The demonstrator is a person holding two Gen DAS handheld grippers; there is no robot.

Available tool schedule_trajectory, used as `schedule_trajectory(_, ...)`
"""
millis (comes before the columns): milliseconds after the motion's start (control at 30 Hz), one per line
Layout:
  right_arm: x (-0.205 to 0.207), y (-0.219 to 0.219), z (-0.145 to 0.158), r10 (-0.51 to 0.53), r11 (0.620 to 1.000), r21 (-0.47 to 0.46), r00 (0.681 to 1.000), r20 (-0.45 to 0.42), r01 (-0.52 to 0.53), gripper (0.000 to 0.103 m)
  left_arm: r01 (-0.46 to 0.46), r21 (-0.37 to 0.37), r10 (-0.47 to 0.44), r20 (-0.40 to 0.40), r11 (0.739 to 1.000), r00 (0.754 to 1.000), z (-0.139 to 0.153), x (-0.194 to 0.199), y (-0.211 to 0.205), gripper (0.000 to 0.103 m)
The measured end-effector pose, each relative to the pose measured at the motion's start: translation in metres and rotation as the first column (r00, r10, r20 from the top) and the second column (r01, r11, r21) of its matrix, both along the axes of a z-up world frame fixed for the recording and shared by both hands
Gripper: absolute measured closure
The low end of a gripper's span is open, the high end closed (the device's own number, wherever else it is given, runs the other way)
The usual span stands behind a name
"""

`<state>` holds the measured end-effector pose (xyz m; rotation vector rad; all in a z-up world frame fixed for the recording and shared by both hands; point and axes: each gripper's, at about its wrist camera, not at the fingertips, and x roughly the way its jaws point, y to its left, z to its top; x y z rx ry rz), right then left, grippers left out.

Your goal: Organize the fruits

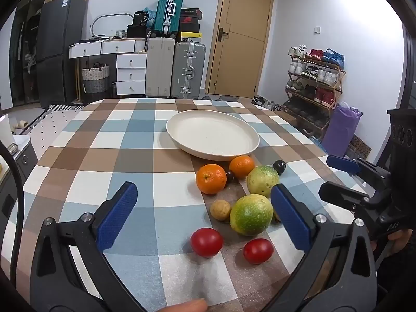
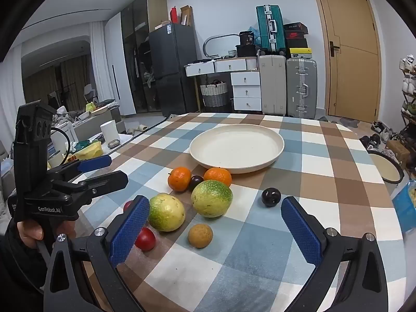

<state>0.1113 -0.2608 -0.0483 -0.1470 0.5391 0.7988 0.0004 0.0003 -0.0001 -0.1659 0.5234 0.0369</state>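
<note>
A cream plate (image 1: 213,135) (image 2: 236,148) sits empty on the checked tablecloth. In front of it lie two oranges (image 1: 211,179) (image 2: 179,178), two green-yellow fruits (image 1: 251,214) (image 2: 212,198), two red tomatoes (image 1: 206,241) (image 2: 145,238), a small tan fruit (image 1: 220,210) (image 2: 200,235) and dark plums (image 1: 279,167) (image 2: 271,196). My left gripper (image 1: 205,213) is open and empty, low over the near fruits. My right gripper (image 2: 214,223) is open and empty, just short of the pile. Each gripper shows in the other's view, the right one (image 1: 345,176) and the left one (image 2: 98,171).
The round table's edge (image 2: 384,208) curves close on the right. Suitcases (image 1: 188,70), drawers, a fridge and a door stand behind. A shoe rack (image 1: 312,83) is at the right. A cluttered low table (image 2: 85,140) is at the left.
</note>
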Motion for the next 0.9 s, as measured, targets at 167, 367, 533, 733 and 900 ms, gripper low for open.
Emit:
schedule_trajectory(167, 0.0014, 0.0008, -0.0005, -0.002, 1.0, -0.007, 1.0, -0.013, 0.002, 0.0, -0.004, 0.002, 0.004, 0.011, 1.0, 1.0, -0.0002, 0.0, 0.0001, 0.001)
schedule_trajectory(367, 0.0005, -0.0013, -0.0017, 0.001, 1.0, -0.003, 1.0, -0.006, -0.001, 0.0, -0.005, 0.005, 0.005, 0.015, 1.0, 1.0, -0.0001, -0.0003, -0.0001, 0.001)
schedule_trajectory(533, 0.0022, -0.0015, -0.0027, 0.0, 1.0, -0.004, 1.0, -0.004, 0.0, 0.0, -0.004, 0.005, 0.004, 0.015, 1.0, 1.0, -0.0001, -0.0003, -0.0001, 0.001)
schedule_trajectory(733, 0.0014, -0.0008, -0.0005, -0.002, 1.0, -0.006, 1.0, -0.005, 0.002, 0.0, -0.004, 0.006, 0.004, 0.016, 1.0, 1.0, -0.0001, -0.0004, -0.0002, 0.001)
schedule_trajectory(900, 0.0016, -0.0004, -0.0012, -0.005, 1.0, -0.006, 1.0, -0.005, 0.005, 0.0, -0.004, 0.006, 0.004, 0.016, 1.0, 1.0, -0.0001, -0.0003, -0.0003, 0.001)
